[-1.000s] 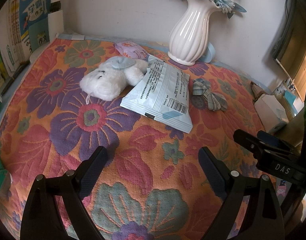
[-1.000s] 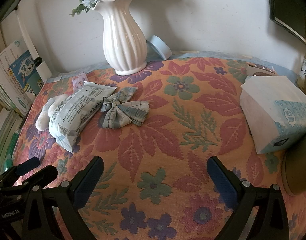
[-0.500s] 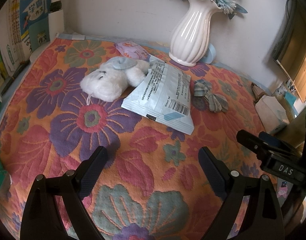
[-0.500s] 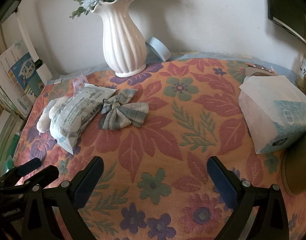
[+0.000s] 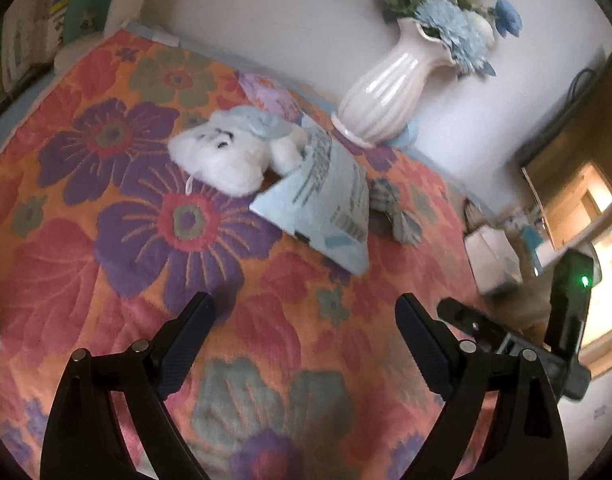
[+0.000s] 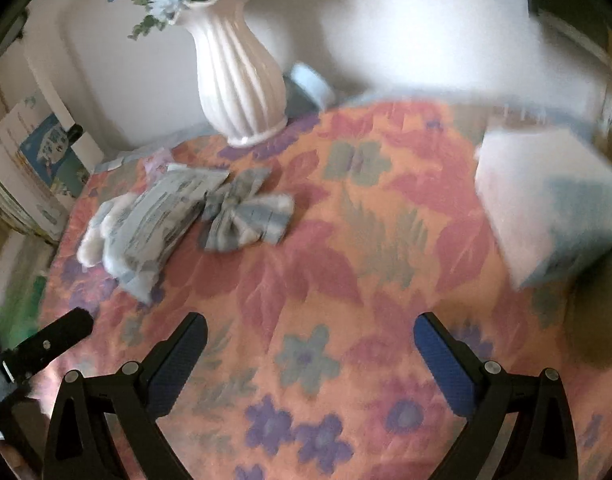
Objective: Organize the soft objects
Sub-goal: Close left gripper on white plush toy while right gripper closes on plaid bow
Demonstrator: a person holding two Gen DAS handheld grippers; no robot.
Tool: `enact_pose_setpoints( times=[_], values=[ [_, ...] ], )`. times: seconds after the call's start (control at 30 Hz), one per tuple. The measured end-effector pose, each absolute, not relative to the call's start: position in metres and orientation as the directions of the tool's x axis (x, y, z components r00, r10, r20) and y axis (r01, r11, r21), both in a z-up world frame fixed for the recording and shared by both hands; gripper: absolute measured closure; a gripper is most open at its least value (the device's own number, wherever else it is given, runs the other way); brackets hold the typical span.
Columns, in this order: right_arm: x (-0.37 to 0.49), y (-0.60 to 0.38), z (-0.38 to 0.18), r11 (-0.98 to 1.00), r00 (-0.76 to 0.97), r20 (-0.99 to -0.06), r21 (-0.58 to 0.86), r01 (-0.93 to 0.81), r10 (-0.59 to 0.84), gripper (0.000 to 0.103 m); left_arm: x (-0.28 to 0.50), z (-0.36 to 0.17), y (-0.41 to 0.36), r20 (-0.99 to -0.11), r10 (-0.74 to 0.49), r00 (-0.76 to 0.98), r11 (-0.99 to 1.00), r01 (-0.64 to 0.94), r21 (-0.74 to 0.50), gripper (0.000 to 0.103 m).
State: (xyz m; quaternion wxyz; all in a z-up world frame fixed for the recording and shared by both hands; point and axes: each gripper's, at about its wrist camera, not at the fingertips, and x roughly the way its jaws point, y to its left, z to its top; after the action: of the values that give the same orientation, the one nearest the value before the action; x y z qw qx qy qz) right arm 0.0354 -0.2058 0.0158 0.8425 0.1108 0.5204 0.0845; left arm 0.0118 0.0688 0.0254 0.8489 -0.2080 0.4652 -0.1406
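A fluffy white toy [image 5: 222, 160] lies in the upper middle, half under a blue packet [image 5: 322, 200]. Only the right view shows the checked bow [image 6: 246, 214] whole. Both the left tongs [image 5: 302, 332] and the right tongs [image 6: 310, 344] are wide apart, holding nothing.

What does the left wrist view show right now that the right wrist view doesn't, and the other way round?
Only the left wrist view: the plush toy's face, the open left gripper and a lit green light on the right tool. Only the right wrist view: the whole tissue pack and the open right gripper. Both: the white vase, the wipes packet, the plaid bow and the floral cloth.
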Motion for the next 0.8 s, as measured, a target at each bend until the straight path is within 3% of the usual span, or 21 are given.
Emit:
enact_pose_setpoints(
  times=[0.13, 0.27, 0.37, 0.47, 0.57, 0.6, 0.63, 0.7, 0.73, 0.8],
  values=[
    [0.044, -0.196, 0.029, 0.945, 0.373, -0.871, 0.321, -0.059, 0.319, 0.000, 0.019, 0.051, 0.077, -0.728, -0.417, 0.545, 0.888, 0.072, -0.454, 0.013],
    [0.070, -0.184, 0.042, 0.935, 0.400, -0.849, 0.345, -0.077, 0.346, 0.000, 0.054, 0.063, 0.082, -0.762, -0.325, 0.560, 0.936, 0.073, -0.345, 0.013],
    [0.092, -0.167, 0.039, 0.953, 0.436, -0.848, 0.269, -0.139, 0.303, 0.000, 0.084, 0.052, 0.083, -0.775, -0.280, 0.566, 0.955, 0.087, -0.282, 0.013],
    [0.107, -0.148, 0.033, 0.971, 0.503, -0.838, 0.124, -0.205, 0.213, 0.001, 0.107, 0.033, 0.083, -0.786, -0.290, 0.547, 0.954, 0.103, -0.280, 0.013],
    [0.118, -0.136, 0.024, 0.965, 0.518, -0.833, 0.072, -0.251, 0.197, 0.004, 0.113, 0.020, 0.084, -0.773, -0.265, 0.576, 0.959, 0.076, -0.271, 0.014],
    [0.119, -0.132, 0.018, 0.962, 0.515, -0.834, 0.067, -0.264, 0.200, 0.011, 0.112, 0.019, 0.085, -0.761, -0.268, 0.591, 0.958, 0.077, -0.277, 0.018],
    [0.121, -0.129, 0.013, 0.959, 0.506, -0.838, 0.069, -0.274, 0.204, 0.022, 0.111, 0.019, 0.087, -0.752, -0.275, 0.599, 0.955, 0.080, -0.285, 0.029],
    [0.124, -0.128, 0.006, 0.966, 0.506, -0.847, 0.032, -0.257, 0.163, 0.035, 0.105, 0.022, 0.090, -0.725, -0.303, 0.619, 0.945, 0.096, -0.314, 0.046],
    [0.123, -0.128, 0.009, 0.966, 0.519, -0.838, 0.036, -0.257, 0.169, 0.053, 0.103, 0.023, 0.091, -0.718, -0.296, 0.630, 0.946, 0.090, -0.310, 0.051],
    [0.122, -0.130, 0.010, 0.965, 0.527, -0.832, 0.041, -0.257, 0.176, 0.063, 0.100, 0.024, 0.095, -0.705, -0.298, 0.643, 0.943, 0.085, -0.322, 0.058]
  ],
)
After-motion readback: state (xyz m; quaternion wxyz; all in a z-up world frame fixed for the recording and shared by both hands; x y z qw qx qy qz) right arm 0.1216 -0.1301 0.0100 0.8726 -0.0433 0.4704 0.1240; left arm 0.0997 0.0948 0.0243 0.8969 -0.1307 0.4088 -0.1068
